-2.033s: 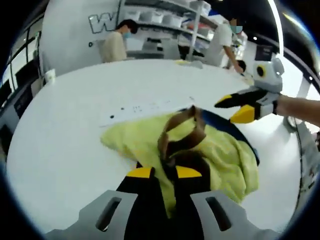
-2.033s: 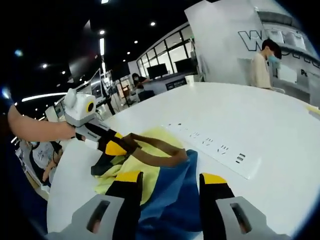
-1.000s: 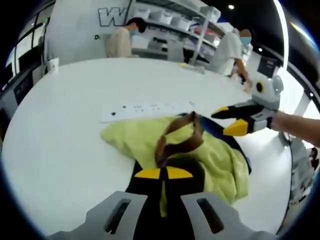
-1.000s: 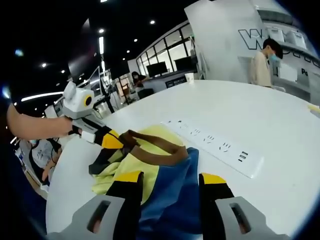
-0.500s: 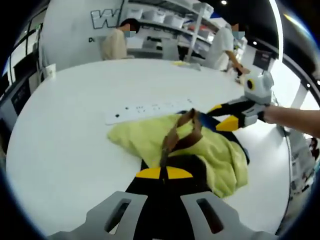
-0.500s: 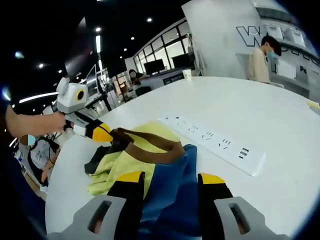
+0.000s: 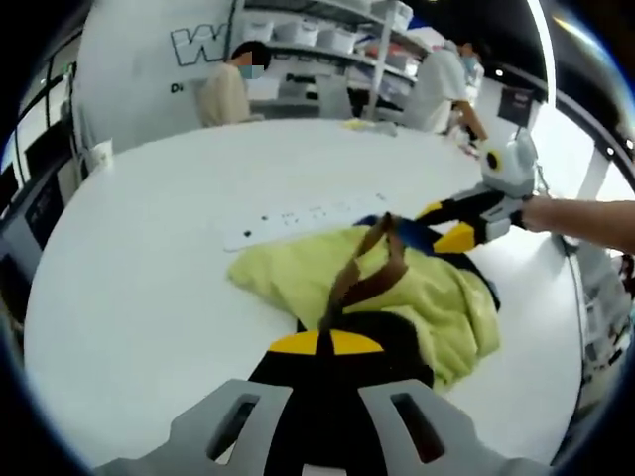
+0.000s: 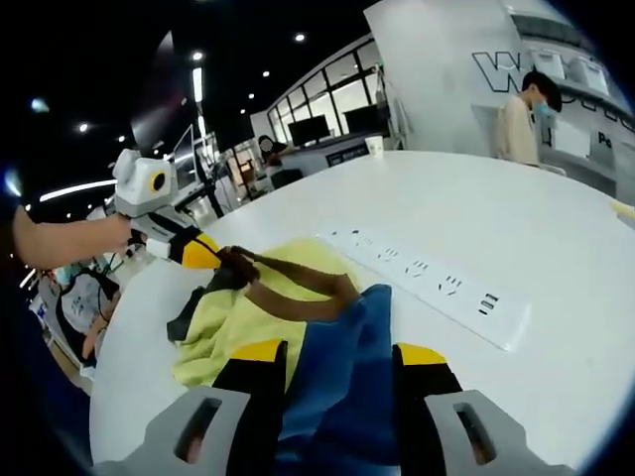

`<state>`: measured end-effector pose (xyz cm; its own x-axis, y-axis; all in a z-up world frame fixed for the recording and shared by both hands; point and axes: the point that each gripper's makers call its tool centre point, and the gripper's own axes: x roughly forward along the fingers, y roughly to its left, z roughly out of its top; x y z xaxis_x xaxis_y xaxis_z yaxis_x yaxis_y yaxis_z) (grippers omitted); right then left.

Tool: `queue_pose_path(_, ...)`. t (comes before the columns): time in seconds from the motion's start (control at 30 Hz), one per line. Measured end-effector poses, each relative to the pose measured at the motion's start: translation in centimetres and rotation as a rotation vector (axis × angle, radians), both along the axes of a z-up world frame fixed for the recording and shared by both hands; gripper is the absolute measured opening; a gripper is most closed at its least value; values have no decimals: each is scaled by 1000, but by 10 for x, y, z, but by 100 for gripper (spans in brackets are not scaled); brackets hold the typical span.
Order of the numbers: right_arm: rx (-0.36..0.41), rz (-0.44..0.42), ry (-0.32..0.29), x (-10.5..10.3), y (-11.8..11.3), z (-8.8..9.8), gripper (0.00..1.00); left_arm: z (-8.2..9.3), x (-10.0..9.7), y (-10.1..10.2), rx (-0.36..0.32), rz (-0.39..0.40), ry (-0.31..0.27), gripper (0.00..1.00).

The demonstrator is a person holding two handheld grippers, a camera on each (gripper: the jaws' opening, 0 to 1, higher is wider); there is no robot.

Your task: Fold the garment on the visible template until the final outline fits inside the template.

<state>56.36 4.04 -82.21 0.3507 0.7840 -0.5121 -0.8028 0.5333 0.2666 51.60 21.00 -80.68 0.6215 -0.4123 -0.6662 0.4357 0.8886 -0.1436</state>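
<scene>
A crumpled yellow-green garment (image 7: 427,297) with a blue part (image 8: 342,367) and a brown strap (image 7: 365,276) lies on the white table (image 7: 129,258). My left gripper (image 7: 323,343) is shut on the end of the brown strap, over a patch of dark fabric. In the right gripper view the left gripper (image 8: 208,254) holds that strap (image 8: 293,296) stretched out above the yellow cloth (image 8: 223,322). My right gripper (image 8: 340,352) is open, with blue fabric lying between its jaws. It reaches in from the right (image 7: 444,224) at the garment's far edge.
A white power strip (image 7: 298,216) lies on the table just beyond the garment (image 8: 429,278). People stand behind the table near shelves (image 7: 226,91), (image 7: 442,84). The table's rim curves round at the left and near side.
The left gripper closed on the strap and drew it away, so the brown loop now lies stretched nearly straight. The right gripper has come down closer onto the blue cloth.
</scene>
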Motion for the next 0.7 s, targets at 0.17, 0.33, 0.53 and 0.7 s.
queue_pose_path(0.17, 8, -5, -1, 1, 1, 2, 40, -2, 6, -5, 0, 16, -17, 17)
queue_pose_path(0.33, 0, -10, 5, 4, 2, -3, 38, -5, 7, -11, -9, 26, -14, 19)
queue_pose_path(0.53, -6, 2, 34, -5, 11, -7, 24, -10, 9, -12, -19, 47, -11, 22)
queue_pose_path(0.7, -29, 20, 51, -11, 11, -11, 15, -10, 12, -13, -30, 69, -18, 26)
